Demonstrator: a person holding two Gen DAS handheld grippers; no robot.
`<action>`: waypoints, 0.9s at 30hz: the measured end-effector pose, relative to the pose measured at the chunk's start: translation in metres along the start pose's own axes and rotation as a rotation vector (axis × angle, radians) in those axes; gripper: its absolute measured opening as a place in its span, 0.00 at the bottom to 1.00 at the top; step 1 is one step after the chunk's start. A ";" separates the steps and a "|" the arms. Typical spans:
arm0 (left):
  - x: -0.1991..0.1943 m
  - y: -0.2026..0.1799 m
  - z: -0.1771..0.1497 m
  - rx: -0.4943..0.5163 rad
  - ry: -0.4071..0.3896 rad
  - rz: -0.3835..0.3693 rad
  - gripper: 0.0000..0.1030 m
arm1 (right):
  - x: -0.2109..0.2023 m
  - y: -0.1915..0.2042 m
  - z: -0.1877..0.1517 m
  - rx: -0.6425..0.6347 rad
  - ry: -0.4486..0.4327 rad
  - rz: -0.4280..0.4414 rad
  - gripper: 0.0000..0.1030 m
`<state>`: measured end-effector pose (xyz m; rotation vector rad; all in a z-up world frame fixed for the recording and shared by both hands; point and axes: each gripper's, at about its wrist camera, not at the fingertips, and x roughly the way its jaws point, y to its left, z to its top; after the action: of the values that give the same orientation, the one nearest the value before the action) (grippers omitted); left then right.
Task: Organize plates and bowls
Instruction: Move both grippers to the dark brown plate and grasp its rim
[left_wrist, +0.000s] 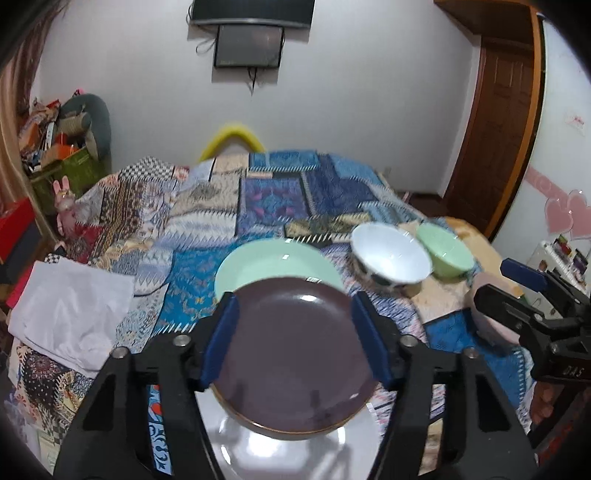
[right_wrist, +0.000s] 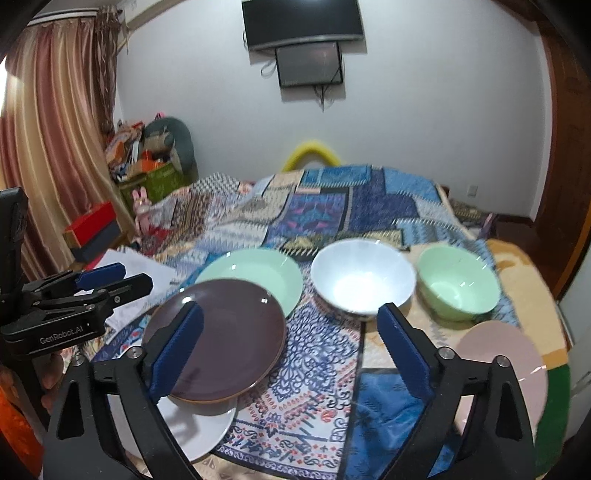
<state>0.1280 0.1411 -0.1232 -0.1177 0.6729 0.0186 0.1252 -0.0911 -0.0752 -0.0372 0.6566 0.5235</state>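
Note:
A dark purple plate (left_wrist: 295, 362) (right_wrist: 221, 332) lies on a white plate (left_wrist: 280, 454) (right_wrist: 199, 432) on the quilted bed, and its far edge overlaps a green plate (left_wrist: 258, 262) (right_wrist: 258, 273). To the right stand a white bowl (left_wrist: 391, 258) (right_wrist: 362, 277) and a green bowl (left_wrist: 447, 251) (right_wrist: 458, 284). Nearer lies a pink plate (right_wrist: 506, 365). My left gripper (left_wrist: 295, 297) (right_wrist: 135, 276) hovers open by the purple plate's left side, holding nothing. My right gripper (right_wrist: 291, 308) (left_wrist: 506, 288) hangs open over the quilt between the purple and pink plates.
A white cloth (left_wrist: 70, 306) (right_wrist: 147, 269) lies left of the plates. Boxes and clutter (right_wrist: 147, 162) fill the far left corner by the curtain (right_wrist: 48, 147). A wooden door (left_wrist: 498, 129) stands at the right, and screens hang on the back wall.

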 end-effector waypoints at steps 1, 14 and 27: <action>0.006 0.004 -0.003 0.004 0.012 0.011 0.56 | 0.006 0.000 -0.002 0.003 0.019 0.000 0.87; 0.058 0.065 -0.021 -0.037 0.159 0.040 0.37 | 0.068 0.000 -0.022 0.045 0.216 0.035 0.61; 0.095 0.088 -0.032 -0.085 0.259 -0.045 0.22 | 0.099 0.003 -0.035 0.069 0.319 0.089 0.44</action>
<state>0.1782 0.2232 -0.2162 -0.2191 0.9280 -0.0113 0.1699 -0.0505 -0.1609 -0.0270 0.9914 0.5858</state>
